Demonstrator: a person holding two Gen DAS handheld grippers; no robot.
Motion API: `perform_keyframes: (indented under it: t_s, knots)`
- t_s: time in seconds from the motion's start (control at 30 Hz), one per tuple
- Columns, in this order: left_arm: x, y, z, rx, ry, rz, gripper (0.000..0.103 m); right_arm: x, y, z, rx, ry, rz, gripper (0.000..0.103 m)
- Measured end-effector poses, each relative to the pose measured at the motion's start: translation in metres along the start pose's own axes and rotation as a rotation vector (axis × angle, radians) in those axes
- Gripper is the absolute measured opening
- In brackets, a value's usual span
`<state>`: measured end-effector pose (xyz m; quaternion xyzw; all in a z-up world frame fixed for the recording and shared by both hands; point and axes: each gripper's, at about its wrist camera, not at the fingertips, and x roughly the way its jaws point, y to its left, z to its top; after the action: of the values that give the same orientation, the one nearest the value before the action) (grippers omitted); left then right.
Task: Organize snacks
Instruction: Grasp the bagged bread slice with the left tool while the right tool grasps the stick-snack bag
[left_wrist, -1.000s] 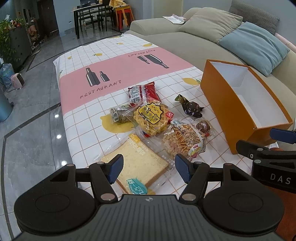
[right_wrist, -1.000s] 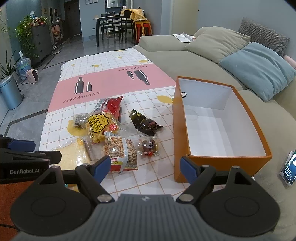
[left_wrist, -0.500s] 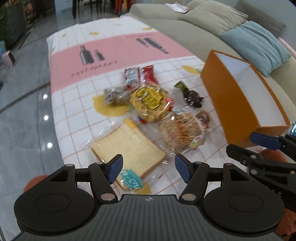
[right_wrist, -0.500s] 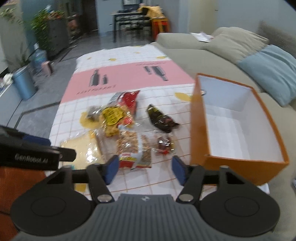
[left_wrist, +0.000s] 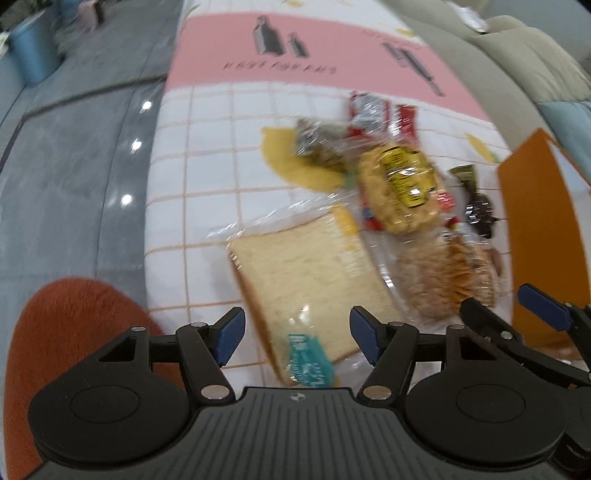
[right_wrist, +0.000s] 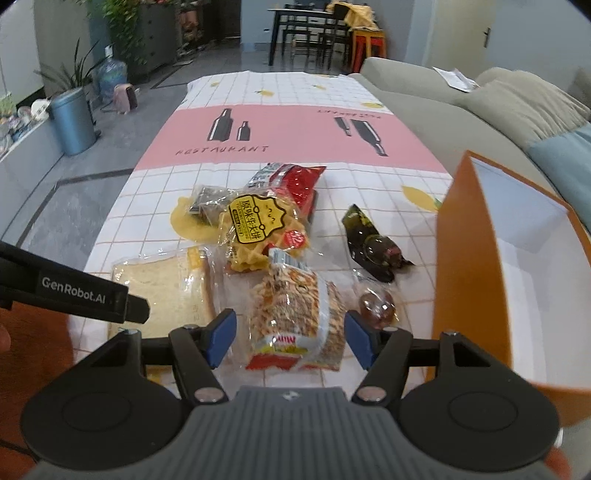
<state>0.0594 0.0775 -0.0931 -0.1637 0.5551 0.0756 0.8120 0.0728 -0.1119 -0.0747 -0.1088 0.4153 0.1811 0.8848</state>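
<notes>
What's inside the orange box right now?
The orange box shows only bare white walls and floor where the right wrist view sees in; no snacks there. Its near orange wall hides the front corner of the floor.

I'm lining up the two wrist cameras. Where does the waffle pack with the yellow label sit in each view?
Left wrist view: waffle pack sits right of centre, in the upper half, blurred, above the bread slice.
Right wrist view: waffle pack sits near the centre, up and to the right of the bread slice.
Shared landmark: the orange box at the right edge of both.
</notes>
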Motion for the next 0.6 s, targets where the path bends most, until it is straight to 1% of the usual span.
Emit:
perform_keyframes:
  t_s: [0.1, 0.2, 0.33, 0.4, 0.43, 0.47, 0.5, 0.53, 0.57, 0.6]
  knots:
    - [0.013, 0.003, 0.001, -0.019, 0.034, 0.005, 0.077, 0.014, 0.000, 0.001, -0.012, 0.026, -0.004, 0.064]
    - [0.023, 0.005, 0.001, -0.035, 0.064, 0.000, 0.077, 0.023, -0.004, 0.000, 0.003, 0.052, 0.013, 0.063]
    - [0.031, 0.005, 0.002, -0.044, 0.068, -0.013, 0.089, 0.030, -0.005, -0.001, 0.001, 0.062, 0.023, 0.064]
    - [0.036, 0.007, 0.003, -0.055, 0.072, -0.032, 0.093, 0.034, -0.006, -0.002, 0.004, 0.064, 0.021, 0.064]
    - [0.038, 0.008, 0.004, -0.066, 0.077, -0.049, 0.096, 0.035, -0.007, -0.003, 0.004, 0.064, 0.016, 0.061]
    - [0.039, 0.008, 0.005, -0.065, 0.075, -0.055, 0.097, 0.036, -0.007, -0.003, 0.000, 0.063, 0.007, 0.057]
    - [0.039, 0.005, 0.005, -0.046, 0.072, -0.050, 0.098, 0.037, -0.007, -0.004, -0.009, 0.062, -0.006, 0.055]
    - [0.041, 0.002, 0.005, -0.028, 0.066, -0.046, 0.100, 0.038, -0.008, -0.004, -0.017, 0.062, -0.016, 0.049]
    - [0.041, 0.001, 0.004, -0.015, 0.060, -0.045, 0.100, 0.037, -0.009, -0.004, -0.022, 0.059, -0.026, 0.043]
    - [0.042, -0.001, 0.004, -0.014, 0.060, -0.047, 0.098, 0.037, -0.011, -0.004, -0.021, 0.058, -0.027, 0.041]
